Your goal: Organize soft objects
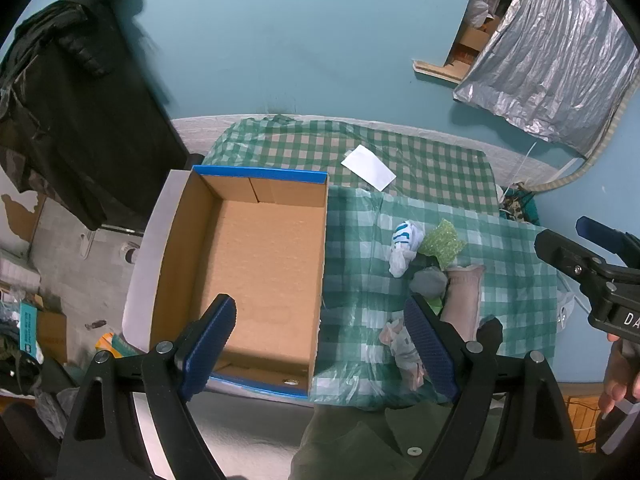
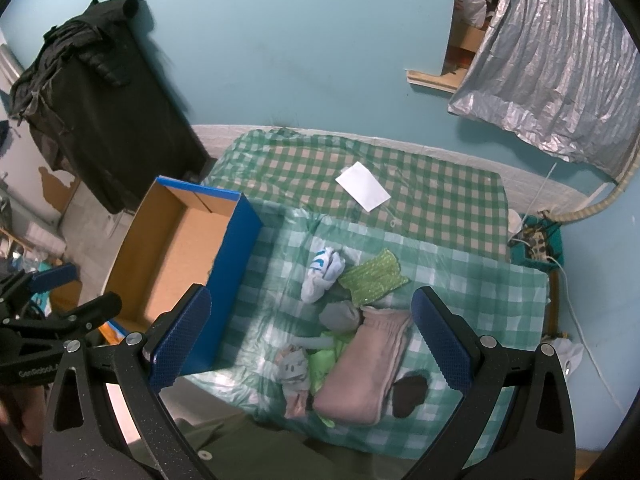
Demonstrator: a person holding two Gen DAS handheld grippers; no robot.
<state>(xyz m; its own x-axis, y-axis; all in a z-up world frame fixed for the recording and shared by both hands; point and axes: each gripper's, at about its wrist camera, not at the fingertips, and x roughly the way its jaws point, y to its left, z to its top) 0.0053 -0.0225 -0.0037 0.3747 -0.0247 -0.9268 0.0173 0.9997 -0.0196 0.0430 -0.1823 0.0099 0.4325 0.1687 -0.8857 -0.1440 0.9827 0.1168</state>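
Observation:
An empty cardboard box [image 1: 256, 264] with blue rims sits at the table's left edge; it also shows in the right wrist view [image 2: 176, 252]. A pile of soft items lies to its right: a white and blue sock [image 2: 322, 274], a green cloth [image 2: 374, 278], a grey sock [image 2: 340, 316], a folded pink cloth [image 2: 368, 368], a patterned sock [image 2: 294, 376] and a dark sock [image 2: 410, 394]. My left gripper [image 1: 320, 348] is open above the box's right wall. My right gripper [image 2: 312, 340] is open above the pile, holding nothing.
A green checked cloth [image 2: 440, 200] covers the table, with a white paper [image 2: 362, 186] at the back. A black covered stand [image 2: 108, 120] is left of the table. A silver curtain [image 2: 552, 72] hangs at right. Clutter lies on the floor at left.

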